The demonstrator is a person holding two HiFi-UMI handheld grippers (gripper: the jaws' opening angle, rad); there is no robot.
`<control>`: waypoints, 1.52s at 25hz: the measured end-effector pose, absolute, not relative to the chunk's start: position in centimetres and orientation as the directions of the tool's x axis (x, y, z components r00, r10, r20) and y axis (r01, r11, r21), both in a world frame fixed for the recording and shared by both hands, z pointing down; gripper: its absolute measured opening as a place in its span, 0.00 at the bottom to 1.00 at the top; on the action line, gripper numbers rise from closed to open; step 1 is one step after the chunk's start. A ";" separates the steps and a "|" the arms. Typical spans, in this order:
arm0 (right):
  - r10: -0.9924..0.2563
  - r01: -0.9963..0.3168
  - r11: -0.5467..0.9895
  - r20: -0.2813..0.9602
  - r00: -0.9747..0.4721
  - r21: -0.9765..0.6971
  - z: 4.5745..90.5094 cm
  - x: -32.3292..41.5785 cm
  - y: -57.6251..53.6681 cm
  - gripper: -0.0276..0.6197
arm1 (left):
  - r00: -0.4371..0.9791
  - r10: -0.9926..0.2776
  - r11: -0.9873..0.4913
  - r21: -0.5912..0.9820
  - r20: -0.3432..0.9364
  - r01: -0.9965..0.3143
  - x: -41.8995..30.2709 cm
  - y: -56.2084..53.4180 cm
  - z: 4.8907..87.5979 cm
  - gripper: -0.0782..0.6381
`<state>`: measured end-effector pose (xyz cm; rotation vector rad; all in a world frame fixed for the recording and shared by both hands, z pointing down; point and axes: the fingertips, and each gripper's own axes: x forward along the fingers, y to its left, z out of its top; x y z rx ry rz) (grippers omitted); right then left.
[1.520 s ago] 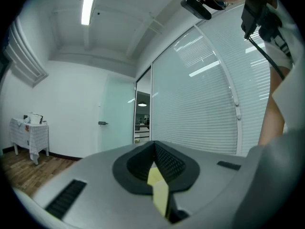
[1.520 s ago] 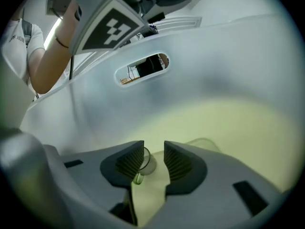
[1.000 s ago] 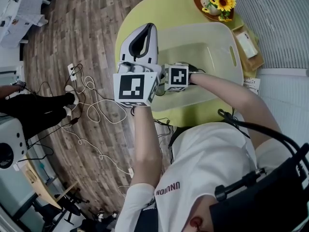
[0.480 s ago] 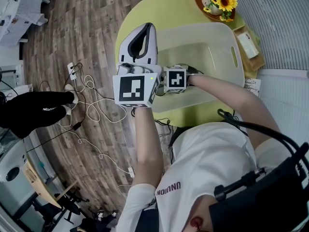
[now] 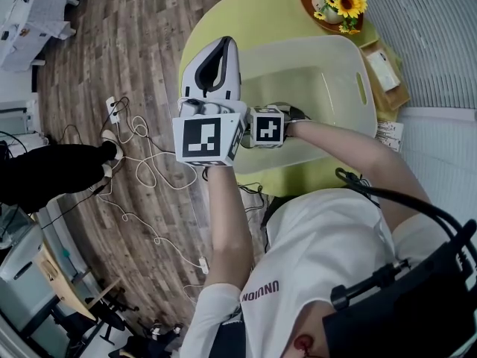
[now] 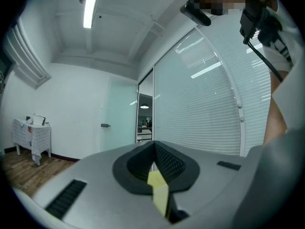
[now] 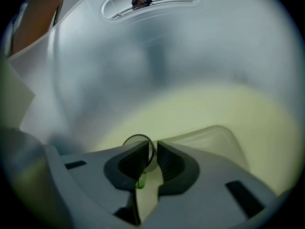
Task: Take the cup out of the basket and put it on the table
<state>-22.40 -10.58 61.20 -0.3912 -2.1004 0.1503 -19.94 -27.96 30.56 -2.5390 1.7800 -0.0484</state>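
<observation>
A clear cup [image 7: 138, 138] lies inside the translucent white basket [image 5: 358, 88] on the round yellow-green table [image 5: 246, 13]. My right gripper [image 7: 151, 149] reaches down into the basket. Its jaws are closing with the cup's thin wall between them, and a narrow gap still shows beside the wall. In the head view only its marker cube [image 5: 268, 127] shows; the jaws and cup are hidden beneath it. My left gripper [image 5: 226, 42] is held up over the basket's left edge, jaws shut with nothing in them.
A sunflower arrangement [image 5: 339, 2] sits at the table's far edge, and a small box [image 5: 380, 69] lies to the right of the basket. White cables [image 5: 134, 148] trail over the wooden floor at left, near a person's dark leg [image 5: 52, 170].
The right gripper's marker cube has shifted slightly left and nearer within the basket. The left gripper has barely moved. The dark leg at left has shifted about.
</observation>
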 end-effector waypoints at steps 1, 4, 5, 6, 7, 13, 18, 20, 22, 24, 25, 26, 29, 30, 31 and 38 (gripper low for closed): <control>0.329 0.208 0.943 0.806 -0.491 -0.258 61.2 -22.4 -10.7 0.14 | 0.340 -0.940 -0.340 -0.052 0.002 -0.939 -20.0 -27.9 30.5 0.13; 0.315 0.202 0.948 0.812 -0.492 -0.245 61.0 -22.3 -11.0 0.14 | 0.336 -0.942 -0.335 -0.053 0.004 -0.941 -20.1 -27.9 30.4 0.13; 0.307 0.199 0.951 0.813 -0.494 -0.238 60.9 -22.3 -11.2 0.13 | 0.334 -0.943 -0.334 -0.053 0.005 -0.941 -20.1 -27.9 30.4 0.13; 0.300 0.193 0.953 0.813 -0.499 -0.233 60.9 -22.3 -11.4 0.13 | 0.332 -0.943 -0.332 -0.053 0.005 -0.942 -20.1 -27.9 30.4 0.13; 0.297 0.183 0.955 0.810 -0.505 -0.235 60.8 -22.3 -11.6 0.13 | 0.331 -0.944 -0.330 -0.054 0.004 -0.942 -20.0 -27.9 30.4 0.13; 0.299 0.141 0.953 0.776 -0.556 -0.267 58.6 -23.1 -12.6 0.11 | 0.325 -0.946 -0.324 -0.060 -0.001 -0.944 -20.2 -27.7 30.0 0.13; 0.281 0.100 0.956 0.751 -0.598 -0.277 57.0 -23.5 -13.8 0.11 | 0.322 -0.947 -0.320 -0.064 -0.013 -0.945 -20.3 -27.6 29.5 0.13; 0.266 0.079 0.958 0.746 -0.611 -0.277 56.4 -23.4 -14.5 0.11 | 0.324 -0.946 -0.322 -0.065 -0.018 -0.944 -20.2 -27.6 29.3 0.13; 0.250 0.065 0.961 0.739 -0.625 -0.270 55.8 -23.4 -15.0 0.11 | 0.325 -0.945 -0.323 -0.067 -0.021 -0.944 -20.1 -27.5 29.1 0.13; 0.240 0.058 0.963 0.732 -0.637 -0.265 55.2 -23.4 -15.4 0.11 | 0.326 -0.945 -0.323 -0.070 -0.025 -0.944 -20.0 -27.5 28.9 0.13; 0.236 0.053 0.963 0.731 -0.641 -0.264 54.9 -23.3 -15.5 0.11 | 0.326 -0.945 -0.324 -0.072 -0.027 -0.943 -19.9 -27.4 28.8 0.13; 0.230 0.047 0.964 0.731 -0.643 -0.262 54.7 -23.1 -15.7 0.11 | 0.327 -0.945 -0.324 -0.074 -0.029 -0.943 -19.9 -27.4 28.6 0.13; 0.202 0.026 0.969 0.729 -0.654 -0.246 54.1 -22.8 -16.3 0.11 | 0.328 -0.944 -0.324 -0.078 -0.034 -0.943 -19.8 -27.2 28.3 0.13; 0.194 0.019 0.970 0.727 -0.659 -0.241 53.8 -22.7 -16.5 0.11 | 0.329 -0.944 -0.326 -0.078 -0.036 -0.942 -19.7 -27.2 28.2 0.13; 0.187 0.013 0.971 0.724 -0.664 -0.239 53.6 -22.6 -16.7 0.11 | 0.331 -0.943 -0.328 -0.079 -0.039 -0.941 -19.7 -27.1 28.1 0.13; 0.135 -0.025 0.977 0.703 -0.698 -0.212 52.0 -22.1 -17.6 0.11 | 0.334 -0.941 -0.329 -0.089 -0.051 -0.940 -19.5 -26.6 27.5 0.13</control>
